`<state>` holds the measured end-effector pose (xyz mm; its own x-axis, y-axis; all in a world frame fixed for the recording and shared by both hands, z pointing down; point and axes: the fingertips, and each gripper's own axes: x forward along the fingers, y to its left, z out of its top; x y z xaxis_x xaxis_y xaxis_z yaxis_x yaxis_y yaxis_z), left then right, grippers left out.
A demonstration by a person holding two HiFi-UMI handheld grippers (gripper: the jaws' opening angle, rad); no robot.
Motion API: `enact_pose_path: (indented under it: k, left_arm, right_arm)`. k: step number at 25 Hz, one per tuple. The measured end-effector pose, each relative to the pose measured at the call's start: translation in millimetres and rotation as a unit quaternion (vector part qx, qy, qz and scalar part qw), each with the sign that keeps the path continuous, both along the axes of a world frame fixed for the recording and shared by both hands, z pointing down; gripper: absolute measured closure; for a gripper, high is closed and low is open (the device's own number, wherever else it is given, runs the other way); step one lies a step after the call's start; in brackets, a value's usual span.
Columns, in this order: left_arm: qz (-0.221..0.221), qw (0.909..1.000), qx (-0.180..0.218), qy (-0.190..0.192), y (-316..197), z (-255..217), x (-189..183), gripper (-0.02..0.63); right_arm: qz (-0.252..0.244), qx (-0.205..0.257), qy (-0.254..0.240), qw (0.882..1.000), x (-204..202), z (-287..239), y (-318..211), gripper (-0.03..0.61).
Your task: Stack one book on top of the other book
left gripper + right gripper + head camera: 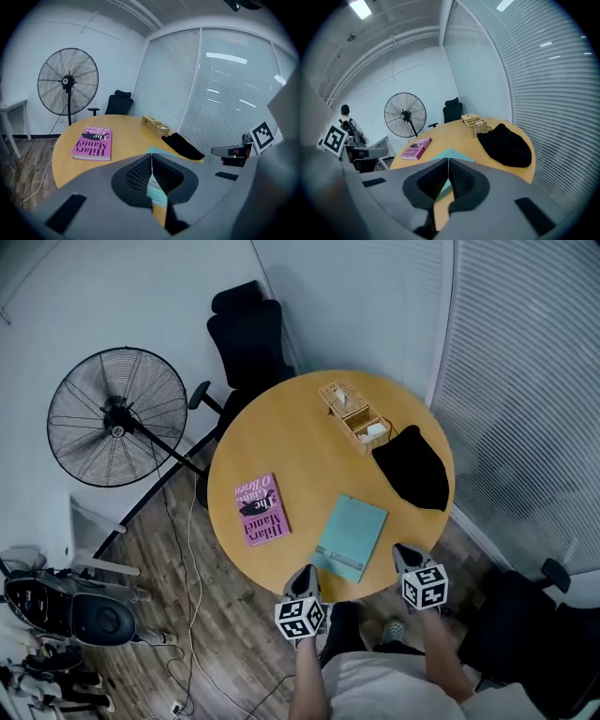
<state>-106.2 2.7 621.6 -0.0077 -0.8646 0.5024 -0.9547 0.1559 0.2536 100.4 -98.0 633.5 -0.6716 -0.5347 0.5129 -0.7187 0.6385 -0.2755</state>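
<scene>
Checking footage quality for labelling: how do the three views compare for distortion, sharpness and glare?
Head view: sharp, evenly lit, pink book title legible. Left gripper view: heavy fisheye, dark round border, lamp reflections on the blinds. Right gripper view: same fisheye, blinds curving.

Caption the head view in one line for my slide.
Left gripper and right gripper, both shut, at the edge of a round table with pink book, teal book, woven basket and black cloth.

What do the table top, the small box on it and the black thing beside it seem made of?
Table top: probably wood laminate, smooth and evenly tan. Small box: woven wicker or rattan, judging by its plaited walls. Black thing: soft matte fabric; it slumps in folds.
</scene>
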Motion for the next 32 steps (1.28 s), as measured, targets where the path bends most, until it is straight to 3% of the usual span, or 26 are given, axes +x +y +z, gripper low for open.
enact_pose_path:
  k: [7, 19, 25, 32]
  left_arm:
    - [0.006, 0.9997, -0.024, 0.006, -35, 11, -58, 0.584]
    - [-0.066, 0.9961, -0.050, 0.029, -52, 33, -201, 0.584]
    - [-0.091, 0.9936, -0.056, 0.034, -54, 37, -255, 0.584]
    - [-0.097, 0.9933, -0.059, 0.024, -63, 31, -293, 0.584]
  right_arm:
    - [-0.019, -0.005, 0.013, 1.000, -75, -1, -33, 0.557]
    - [-0.079, -0.032, -0.001, 0.996, -238, -3, -51, 0.557]
    - [-0.102, -0.041, 0.006, 0.994, -295, 3, -54, 0.556]
    - [-0.119, -0.043, 0.000, 0.992, -340, 2, -61, 0.555]
